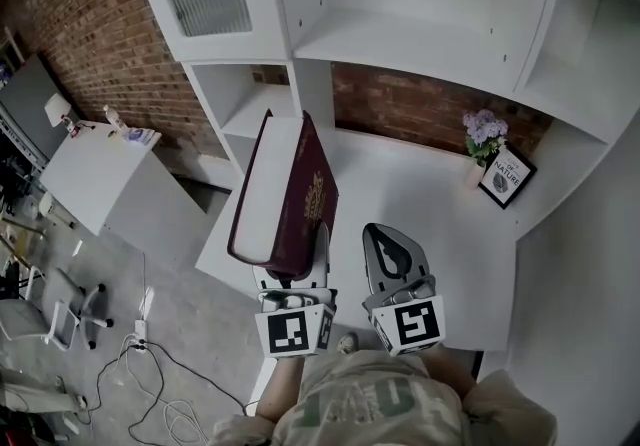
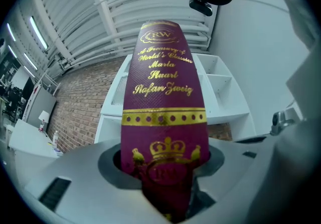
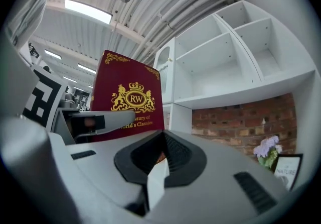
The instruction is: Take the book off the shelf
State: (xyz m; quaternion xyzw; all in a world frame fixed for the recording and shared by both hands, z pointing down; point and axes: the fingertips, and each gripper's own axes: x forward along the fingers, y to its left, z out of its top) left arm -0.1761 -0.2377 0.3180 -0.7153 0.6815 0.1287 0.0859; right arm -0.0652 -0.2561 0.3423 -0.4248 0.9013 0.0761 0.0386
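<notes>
A thick maroon book [image 1: 285,194] with gold lettering stands upright in the air in front of the white shelf unit [image 1: 400,44]. My left gripper [image 1: 297,269] is shut on its lower end. In the left gripper view the gold-printed spine [image 2: 163,117] rises from between the jaws of that gripper [image 2: 163,183]. My right gripper [image 1: 388,239] hovers just right of the book, shut with nothing in it. In the right gripper view its jaws [image 3: 160,160] meet on nothing. The book's front cover [image 3: 128,97] shows to their left, with a left gripper's finger [image 3: 95,120] across it.
Below the grippers lies the white desk surface [image 1: 430,209] of the unit. A pot of purple flowers [image 1: 485,139] and a framed picture [image 1: 507,177] stand at its back right. A white cabinet [image 1: 100,174] stands at the left. Cables [image 1: 150,374] lie on the floor.
</notes>
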